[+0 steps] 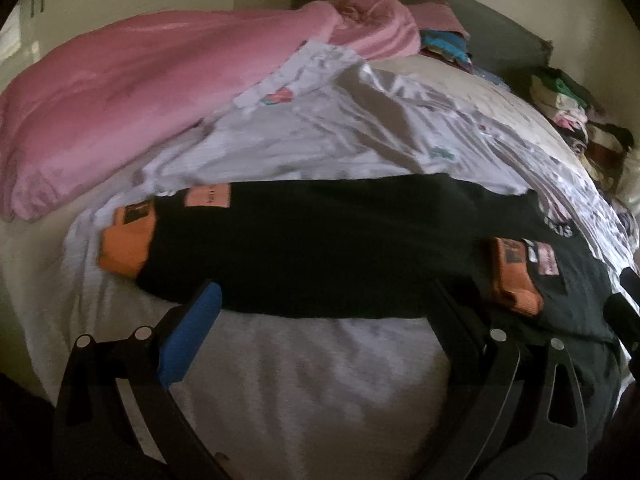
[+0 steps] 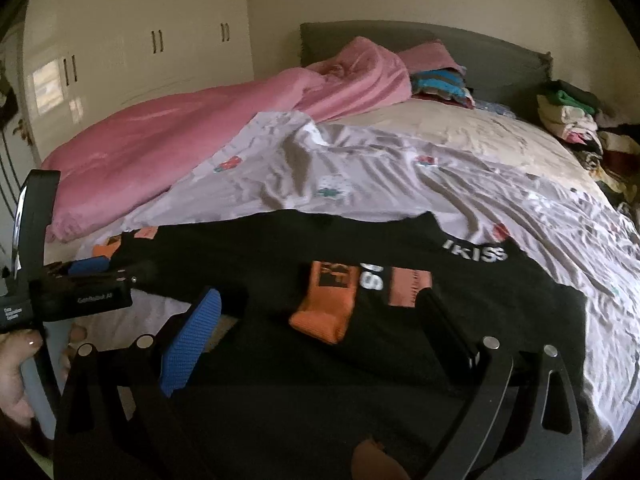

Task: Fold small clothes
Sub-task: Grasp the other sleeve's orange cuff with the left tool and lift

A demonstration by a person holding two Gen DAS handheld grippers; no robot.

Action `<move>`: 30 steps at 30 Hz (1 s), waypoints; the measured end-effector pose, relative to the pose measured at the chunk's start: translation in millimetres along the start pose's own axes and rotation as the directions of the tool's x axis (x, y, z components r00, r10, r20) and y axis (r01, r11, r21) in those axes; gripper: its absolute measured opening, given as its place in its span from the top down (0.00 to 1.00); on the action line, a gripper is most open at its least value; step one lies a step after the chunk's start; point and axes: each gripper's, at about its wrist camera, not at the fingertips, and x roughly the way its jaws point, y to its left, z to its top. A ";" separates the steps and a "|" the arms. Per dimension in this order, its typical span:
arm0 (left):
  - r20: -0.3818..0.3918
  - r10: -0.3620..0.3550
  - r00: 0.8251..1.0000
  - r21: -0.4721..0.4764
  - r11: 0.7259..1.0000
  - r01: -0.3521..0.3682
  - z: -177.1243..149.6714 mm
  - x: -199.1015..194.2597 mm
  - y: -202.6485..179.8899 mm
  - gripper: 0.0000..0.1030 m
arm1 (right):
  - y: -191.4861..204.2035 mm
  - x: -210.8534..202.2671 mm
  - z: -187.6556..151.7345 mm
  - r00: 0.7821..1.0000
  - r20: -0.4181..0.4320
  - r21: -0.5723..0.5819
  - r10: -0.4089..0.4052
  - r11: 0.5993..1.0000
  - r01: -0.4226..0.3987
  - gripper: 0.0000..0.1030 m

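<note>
We see a black garment [image 1: 320, 248] with orange cuffs spread flat across the near part of the bed [image 2: 460, 136], lying on a pale grey printed sheet [image 1: 320, 136]. One sleeve runs out to the left and ends in an orange cuff [image 1: 126, 242]; the other is folded in over the body, so that its orange cuff [image 2: 326, 306] rests on the black cloth beside white lettering [image 2: 476, 254].

Our left tongs [image 1: 324, 300] stand released, their fingers wide apart at the near hem of the garment, the blue pad [image 1: 192, 336] just at the edge of the black cloth and the dark finger lying against it on the other side. Nothing is gripped between them.

Our right tongs [image 2: 320, 314] are likewise spread, low over the body of the garment, with the folded-in cuff showing between the two fingers. In the right wrist view the left tongs [image 2: 90, 266] appear at the far left, held by a hand [image 2: 16, 372].

Behind, a pink blanket [image 2: 160, 148] is heaped along the left side of the bed, and piles of mixed clothes [image 2: 572, 120] sit near the grey headboard [image 2: 480, 52]. White wardrobe doors [image 2: 140, 40] fill the wall on the left.
</note>
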 end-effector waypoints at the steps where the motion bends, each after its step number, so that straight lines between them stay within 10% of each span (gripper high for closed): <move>1: 0.000 0.007 1.000 -0.009 1.000 -0.007 0.5 1.4 4.8 0.09 | 4.1 3.1 1.1 1.000 -0.006 -0.004 0.006 1.000 -0.006 0.06; 24: -0.059 0.102 0.993 -0.335 0.935 -0.116 -3.0 43.2 128.1 0.09 | 42.6 38.9 -1.6 0.994 -0.078 -0.024 0.083 0.996 -0.085 0.06; 30: -0.017 0.085 0.996 -0.374 0.923 -0.085 8.4 45.9 142.3 0.75 | 32.4 41.2 -4.9 0.995 -0.100 -0.007 0.022 1.000 -0.023 0.06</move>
